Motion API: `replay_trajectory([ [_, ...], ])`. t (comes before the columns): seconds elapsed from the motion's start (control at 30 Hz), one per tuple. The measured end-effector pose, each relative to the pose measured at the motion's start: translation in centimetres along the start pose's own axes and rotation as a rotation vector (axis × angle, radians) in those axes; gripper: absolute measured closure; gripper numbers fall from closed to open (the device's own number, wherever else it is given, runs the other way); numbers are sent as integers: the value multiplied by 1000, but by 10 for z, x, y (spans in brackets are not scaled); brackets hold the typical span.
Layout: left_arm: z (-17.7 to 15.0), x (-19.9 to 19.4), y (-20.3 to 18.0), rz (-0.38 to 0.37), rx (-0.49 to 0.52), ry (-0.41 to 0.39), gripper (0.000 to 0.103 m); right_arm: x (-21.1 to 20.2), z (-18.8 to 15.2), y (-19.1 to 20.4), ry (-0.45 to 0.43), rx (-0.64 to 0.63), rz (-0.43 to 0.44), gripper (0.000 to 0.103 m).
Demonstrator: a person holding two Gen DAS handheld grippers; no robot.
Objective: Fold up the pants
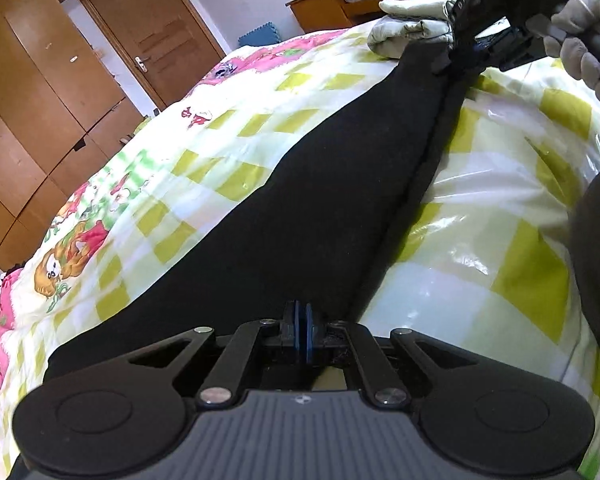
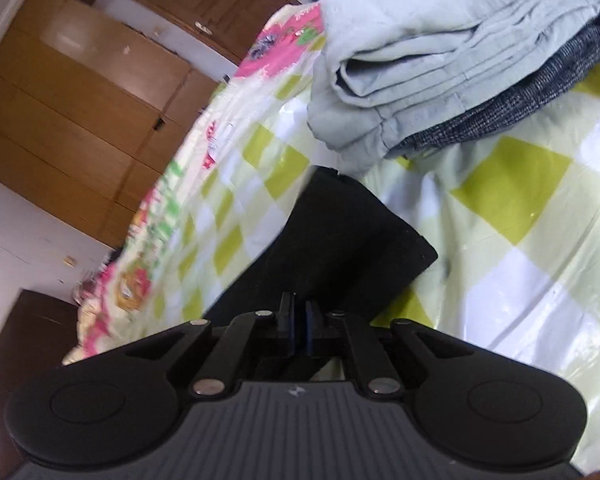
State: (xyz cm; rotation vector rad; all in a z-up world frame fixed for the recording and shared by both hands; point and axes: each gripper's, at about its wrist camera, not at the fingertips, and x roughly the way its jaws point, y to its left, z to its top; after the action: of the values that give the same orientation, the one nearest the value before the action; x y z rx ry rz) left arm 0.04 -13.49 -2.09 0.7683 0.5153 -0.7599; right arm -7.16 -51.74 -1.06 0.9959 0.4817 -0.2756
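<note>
- Far left in both views: brown wooden wardrobe doors point(image 1: 40, 92). Not part of the job.
- The bed cover, a glossy yellow-green and white checked sheet with cartoon print point(image 1: 204, 148), is our work surface. The black soft-knit pants point(image 1: 300, 216) lie on it as one long narrow strip.
- Progress, our read: legs look already laid one on the other lengthwise (doubled edge shows along the strip's right side), so 1st fold seems done. Crosswise folds are left; pants are at full length, not yet a compact stack.
- Left gripper point(image 1: 303, 334): blue pads pressed together on the near end of the strip, so it's clenched on the pants.
- Long axis: runs from the left gripper at bottom centre up and rightward to the right gripper point(image 1: 460, 56), w/ the cloth stretched between the two. Strip is wide near us, tapering toward the far end.
- Right wrist view: pads close together w/ black cloth between, so it's grasping the pants too; the free tip pokes out beyond the fingers toward the pile.
- Further right: pile of folded pale grey-green garments atop a dark speckled knit one point(image 2: 440, 68), near the tip, prob. finished items.
</note>
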Motion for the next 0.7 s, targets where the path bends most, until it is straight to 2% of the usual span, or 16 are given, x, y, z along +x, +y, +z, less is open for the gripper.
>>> replay_trajectory([
  [0.03,2,2,0,1,2,3,85,3,4,0,1,3,12,91],
  [0.1,4,5,0,4,6,2,85,11,11,2,2,9,15,79],
  [0.17,7,9,-1,4,7,3,85,21,14,3,8,14,7,73],
  [0.23,9,9,-4,8,9,4,85,28,15,2,13,32,-4,85],
  [0.27,10,9,-4,7,7,3,85,26,14,0,16,43,14,97],
  [0.43,13,-8,-3,6,25,-31,85,-22,15,14,-40,30,127,97],
  [0.53,13,-17,-6,-2,37,-48,85,-41,9,15,-49,24,138,97],
  [0.6,10,-15,-9,-10,40,-40,85,-36,4,7,-35,5,90,97],
  [0.7,3,-3,-14,-29,41,4,85,-9,0,-22,26,24,-44,93],
])
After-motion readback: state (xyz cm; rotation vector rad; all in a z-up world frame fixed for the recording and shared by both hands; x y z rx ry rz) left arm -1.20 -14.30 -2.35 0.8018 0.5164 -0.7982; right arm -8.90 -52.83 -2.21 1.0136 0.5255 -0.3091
